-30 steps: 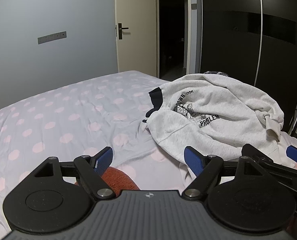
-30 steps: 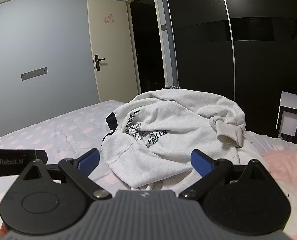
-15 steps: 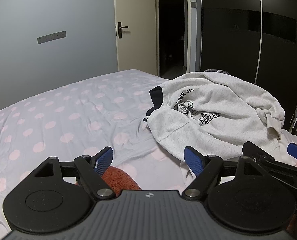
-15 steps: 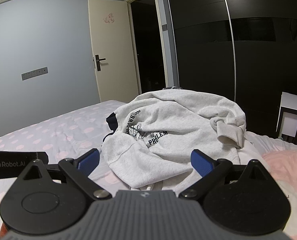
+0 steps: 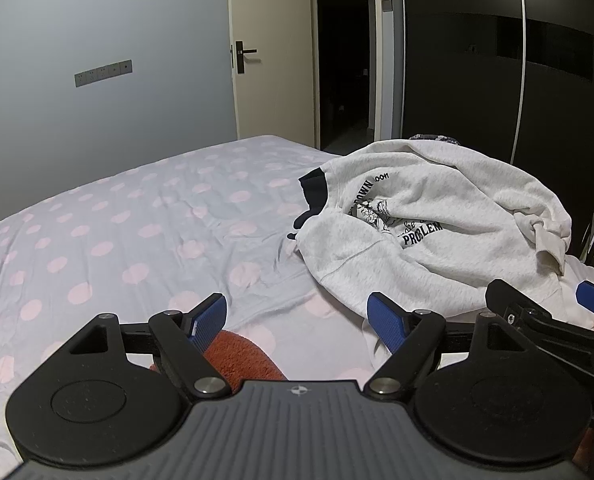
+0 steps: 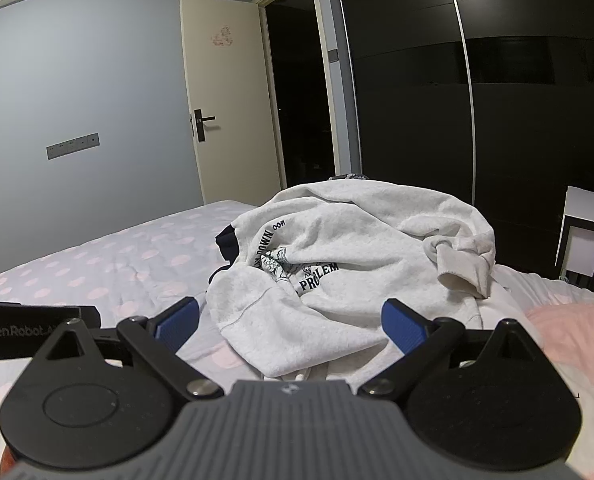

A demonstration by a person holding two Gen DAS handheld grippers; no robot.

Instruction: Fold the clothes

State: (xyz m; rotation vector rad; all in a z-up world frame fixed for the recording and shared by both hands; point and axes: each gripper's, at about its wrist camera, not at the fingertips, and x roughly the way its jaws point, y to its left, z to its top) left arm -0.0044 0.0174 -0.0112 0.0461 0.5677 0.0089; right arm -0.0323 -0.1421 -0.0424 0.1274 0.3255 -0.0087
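Note:
A light grey sweatshirt [image 5: 437, 232] with black print lies crumpled in a heap on the polka-dot bed [image 5: 137, 232]; it also shows in the right wrist view [image 6: 349, 260]. A dark garment [image 5: 315, 192] peeks out at its left edge. My left gripper [image 5: 297, 320] is open and empty, hovering over the bed short of the heap. My right gripper [image 6: 289, 324] is open and empty, just in front of the sweatshirt's near hem. The right gripper's fingers [image 5: 593, 304] show at the right edge of the left wrist view.
A rust-orange cloth [image 5: 245, 360] lies under the left gripper. A pink pillow [image 6: 569, 328] sits at the right. A black wardrobe [image 6: 497, 100], an open door [image 6: 225, 100] and a white side table [image 6: 589, 236] stand beyond the bed.
Both grippers have shifted only slightly; the sweatshirt sits a little differently in view. Nothing was grasped or released.

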